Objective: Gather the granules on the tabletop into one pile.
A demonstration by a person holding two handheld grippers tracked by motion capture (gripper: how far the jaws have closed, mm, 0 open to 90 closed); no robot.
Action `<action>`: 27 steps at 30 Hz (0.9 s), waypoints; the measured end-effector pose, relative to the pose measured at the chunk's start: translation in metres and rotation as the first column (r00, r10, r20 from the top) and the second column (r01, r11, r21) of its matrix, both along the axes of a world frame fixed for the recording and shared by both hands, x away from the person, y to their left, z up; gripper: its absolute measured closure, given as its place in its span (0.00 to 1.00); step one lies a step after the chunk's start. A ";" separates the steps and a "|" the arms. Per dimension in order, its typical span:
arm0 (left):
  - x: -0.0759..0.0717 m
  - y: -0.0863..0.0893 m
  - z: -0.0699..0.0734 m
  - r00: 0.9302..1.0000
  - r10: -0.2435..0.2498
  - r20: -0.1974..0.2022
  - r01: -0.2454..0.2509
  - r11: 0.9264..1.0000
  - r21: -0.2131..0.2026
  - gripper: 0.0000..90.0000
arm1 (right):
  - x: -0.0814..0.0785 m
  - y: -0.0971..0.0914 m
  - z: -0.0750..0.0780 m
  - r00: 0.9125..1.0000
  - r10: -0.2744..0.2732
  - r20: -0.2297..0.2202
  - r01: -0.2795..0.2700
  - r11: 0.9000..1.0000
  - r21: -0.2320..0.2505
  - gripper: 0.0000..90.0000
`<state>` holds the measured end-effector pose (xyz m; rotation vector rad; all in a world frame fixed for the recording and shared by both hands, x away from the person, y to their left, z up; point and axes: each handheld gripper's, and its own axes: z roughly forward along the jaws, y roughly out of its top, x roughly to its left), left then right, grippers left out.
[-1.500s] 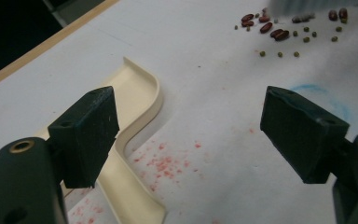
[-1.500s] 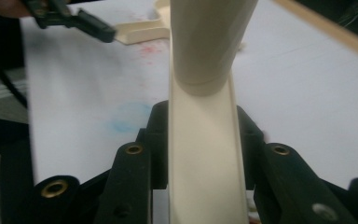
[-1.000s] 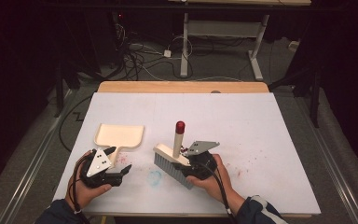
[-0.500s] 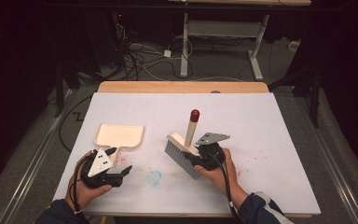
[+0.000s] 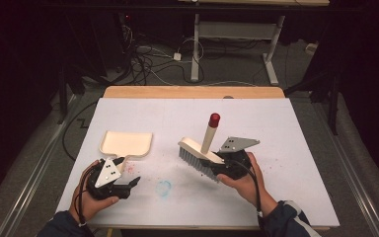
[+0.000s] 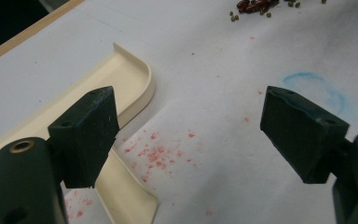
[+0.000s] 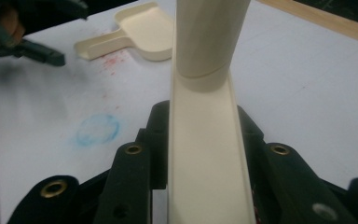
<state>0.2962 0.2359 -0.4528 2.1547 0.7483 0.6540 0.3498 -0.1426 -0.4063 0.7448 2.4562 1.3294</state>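
Between the right gripper's [image 5: 216, 165] jaws sits the cream brush [image 5: 200, 155], clamped by its back, handle rising past them. The left gripper [image 5: 128, 183] has jaws wide apart over bare white table [image 5: 276, 128]; the dustpan's [image 5: 126, 143] rim lies just beside one jaw.

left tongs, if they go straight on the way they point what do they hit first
Probably bare white table, past the red specks. The open left tongs aim between the cream plastic dustpan and the blue chalk ring; farther on lie small dark beans, depth unclear.
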 end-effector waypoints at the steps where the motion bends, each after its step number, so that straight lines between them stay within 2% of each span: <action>1: 0.000 0.000 0.000 1.000 0.000 -0.001 0.000 1.000 0.001 0.20 | -0.004 -0.004 0.004 1.000 0.025 0.005 -0.024 1.000 -0.012 0.75; 3: 0.000 0.000 0.000 1.000 -0.001 -0.001 0.001 1.000 0.003 0.21 | -0.011 -0.013 0.011 0.996 0.085 0.024 -0.084 0.996 -0.029 0.75; 4: 0.000 0.000 0.000 1.000 -0.001 -0.002 0.001 1.000 0.004 0.20 | -0.019 -0.023 0.014 0.988 0.155 0.026 -0.153 0.987 -0.045 0.75; 5: 0.000 0.000 -0.001 1.000 -0.001 -0.004 0.001 1.000 0.004 0.20 | -0.019 -0.023 0.014 0.988 0.155 0.026 -0.153 0.987 -0.045 0.75; 6: 0.000 0.000 -0.001 1.000 -0.002 -0.006 0.002 1.000 0.005 0.21 | -0.022 -0.029 0.014 0.976 0.213 0.037 -0.211 0.975 -0.063 0.75; 8: 0.000 0.000 -0.001 1.000 -0.003 -0.007 0.004 1.000 0.010 0.20 | -0.030 -0.040 0.011 0.957 0.285 0.046 -0.280 0.956 -0.093 0.75; 9: 0.000 -0.001 -0.001 1.000 -0.004 -0.006 0.004 1.000 0.011 0.20 | -0.035 -0.049 0.006 0.938 0.345 0.027 -0.339 0.932 -0.125 0.75; 10: 0.000 -0.001 -0.001 1.000 -0.006 -0.006 0.006 1.000 0.013 0.21 | -0.037 -0.053 0.003 0.931 0.363 0.022 -0.356 0.923 -0.148 0.75; 11: 0.000 -0.002 -0.001 1.000 -0.008 -0.006 0.008 1.000 0.015 0.21 | -0.037 -0.053 0.003 0.931 0.363 0.022 -0.356 0.923 -0.148 0.75; 12: 0.000 -0.003 -0.001 1.000 -0.008 -0.005 0.008 1.000 0.015 0.20 | -0.039 -0.057 0.000 0.922 0.387 0.018 -0.379 0.911 -0.165 0.75; 13: 0.000 -0.004 -0.001 1.000 -0.011 -0.007 0.011 1.000 0.018 0.20 | -0.038 -0.065 -0.005 0.907 0.421 -0.004 -0.415 0.892 -0.179 0.75; 14: 0.001 -0.004 -0.001 1.000 -0.012 -0.009 0.013 1.000 0.020 0.20 | -0.038 -0.065 -0.005 0.907 0.421 -0.004 -0.415 0.892 -0.179 0.75; 15: 0.001 -0.005 -0.002 1.000 -0.014 -0.012 0.014 1.000 0.022 0.21 | -0.037 -0.069 -0.008 0.903 0.430 -0.014 -0.425 0.886 -0.182 0.75; 17: 0.002 -0.006 -0.002 1.000 -0.019 -0.015 0.020 1.000 0.025 0.20 | -0.032 -0.075 -0.013 0.904 0.428 -0.023 -0.425 0.888 -0.179 0.75; 20: 0.003 -0.007 -0.002 0.999 -0.029 -0.015 0.030 0.999 0.020 0.21 | -0.019 -0.078 -0.021 0.908 0.419 -0.030 -0.418 0.896 -0.151 0.75; 21: 0.003 -0.007 -0.002 0.999 -0.033 -0.019 0.034 0.999 0.014 0.21 | -0.008 -0.075 -0.025 0.904 0.428 -0.019 -0.427 0.896 -0.125 0.75; 23: 0.003 -0.008 -0.002 0.999 -0.036 -0.021 0.036 0.999 0.003 0.21 | 0.002 -0.070 -0.027 0.900 0.435 -0.012 -0.434 0.894 -0.115 0.75; 24: 0.003 -0.009 -0.002 0.999 -0.038 -0.025 0.038 0.999 0.001 0.21 | 0.002 -0.070 -0.027 0.900 0.435 -0.012 -0.434 0.894 -0.115 0.75; 27: 0.004 -0.011 -0.003 0.998 -0.040 -0.045 0.039 0.999 -0.010 0.20 | 0.018 -0.058 -0.029 0.886 0.463 -0.010 -0.461 0.880 -0.113 0.75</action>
